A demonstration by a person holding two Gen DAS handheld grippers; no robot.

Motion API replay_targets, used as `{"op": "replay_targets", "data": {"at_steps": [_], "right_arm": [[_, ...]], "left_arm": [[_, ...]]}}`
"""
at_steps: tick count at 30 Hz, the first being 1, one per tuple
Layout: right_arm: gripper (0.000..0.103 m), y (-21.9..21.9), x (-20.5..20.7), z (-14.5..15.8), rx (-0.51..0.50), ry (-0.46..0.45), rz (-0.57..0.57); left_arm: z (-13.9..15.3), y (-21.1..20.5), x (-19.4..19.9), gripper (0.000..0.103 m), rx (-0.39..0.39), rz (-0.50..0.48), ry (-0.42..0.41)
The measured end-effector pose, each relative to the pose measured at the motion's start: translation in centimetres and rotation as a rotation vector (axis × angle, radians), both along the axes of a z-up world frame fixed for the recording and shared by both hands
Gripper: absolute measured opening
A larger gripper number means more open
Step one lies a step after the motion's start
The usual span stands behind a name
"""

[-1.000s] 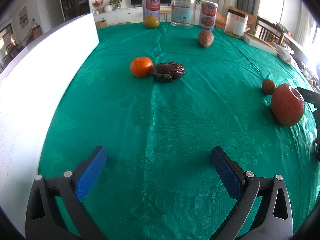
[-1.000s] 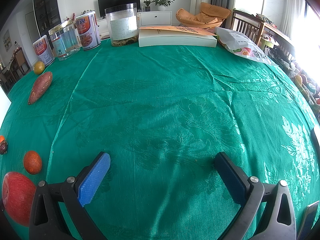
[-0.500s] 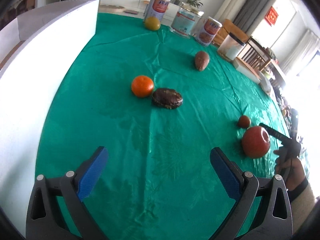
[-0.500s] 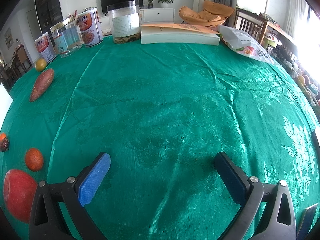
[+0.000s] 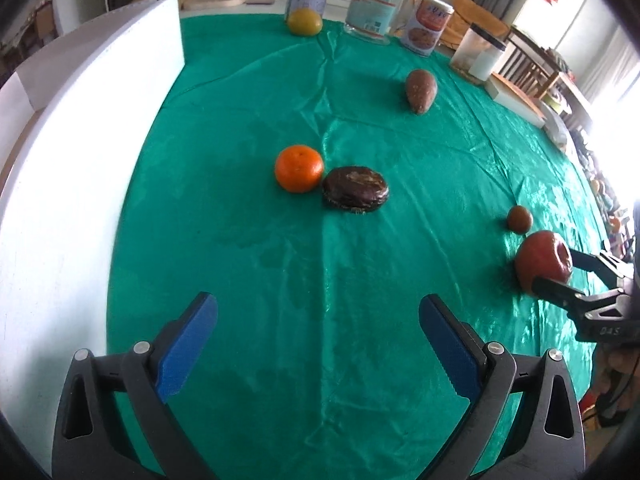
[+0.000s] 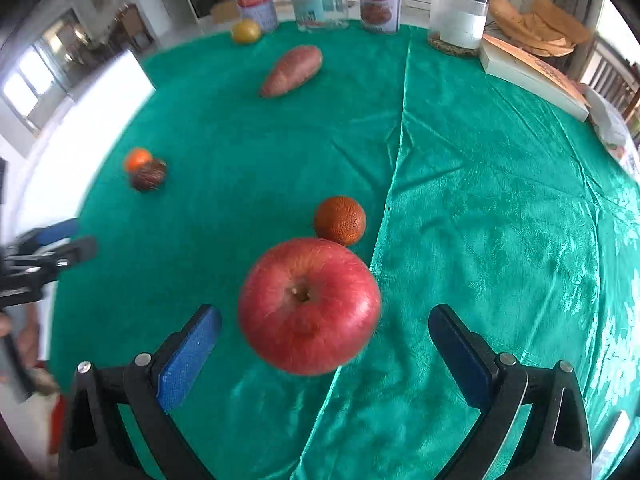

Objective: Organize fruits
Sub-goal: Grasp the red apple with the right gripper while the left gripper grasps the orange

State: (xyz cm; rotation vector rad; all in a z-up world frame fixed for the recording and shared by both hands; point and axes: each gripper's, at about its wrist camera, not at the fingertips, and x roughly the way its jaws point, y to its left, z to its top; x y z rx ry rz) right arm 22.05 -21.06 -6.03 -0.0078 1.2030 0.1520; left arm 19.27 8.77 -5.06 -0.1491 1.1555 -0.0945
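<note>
The right gripper [image 6: 324, 344], jaws spread wide around the apple [image 6: 309, 305], could nudge it rolling into the small orange fruit [image 6: 339, 220] if it closes off-centre.

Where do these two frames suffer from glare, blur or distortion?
Left wrist view: window light blows out the right edge, sheen streaks the green tablecloth, and the white board bows from the fisheye. Right wrist view: motion blur softens the left side, smearing the left gripper, while the red apple stays fairly sharp.
</note>
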Motion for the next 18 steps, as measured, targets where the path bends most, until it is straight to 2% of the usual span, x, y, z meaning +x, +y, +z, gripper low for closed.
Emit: {"op": "replay_targets", "data": {"at_steps": [2, 3, 6, 8, 12, 14, 15, 16, 18], "right_arm": [[0.074, -0.3, 0.4, -0.6, 0.057, 0.036, -0.011], [0.070, -0.6, 0.6, -0.6, 0.072, 0.049, -0.032], [0.069, -0.9, 0.7, -0.5, 0.082, 0.074, -0.018], [0.069, -1.5, 0.3, -0.2, 0.127, 0.094, -0.013], [0.069, -2.1, -1.2, 0.8, 0.171, 0.100, -0.003], [0.069, -2.2, -1.9, 1.4, 0.178, 0.094, 0.004], [0.069, -2.3, -2.2, 1.7, 0.182, 0.091, 0.006], [0.069, -2.6, -2.4, 2.0, 0.188, 0.090, 0.006], [0.069, -2.8, -2.6, 2.4, 0.195, 0.087, 0.007]], "left_arm": [[0.2, 0.2, 0.1, 0.101, 0.034, -0.003, 0.027], [0.6, 0.4, 0.5, 0.101, 0.035, -0.003, 0.039], [1.7, 1.2, 2.4, 0.101, -0.011, 0.020, 0.089], [2.2, 1.6, 4.2, 0.101, -0.035, 0.040, 0.129], [0.9, 2.9, 8.9, 0.100, -0.104, 0.115, 0.217], [-0.4, 3.5, 10.4, 0.088, -0.134, 0.166, 0.279], [-1.0, 3.6, 11.0, 0.074, -0.128, 0.180, 0.310], [-1.4, 3.5, 11.3, 0.069, -0.120, 0.184, 0.329], [-1.7, 3.3, 11.7, 0.070, -0.109, 0.192, 0.329]]}}
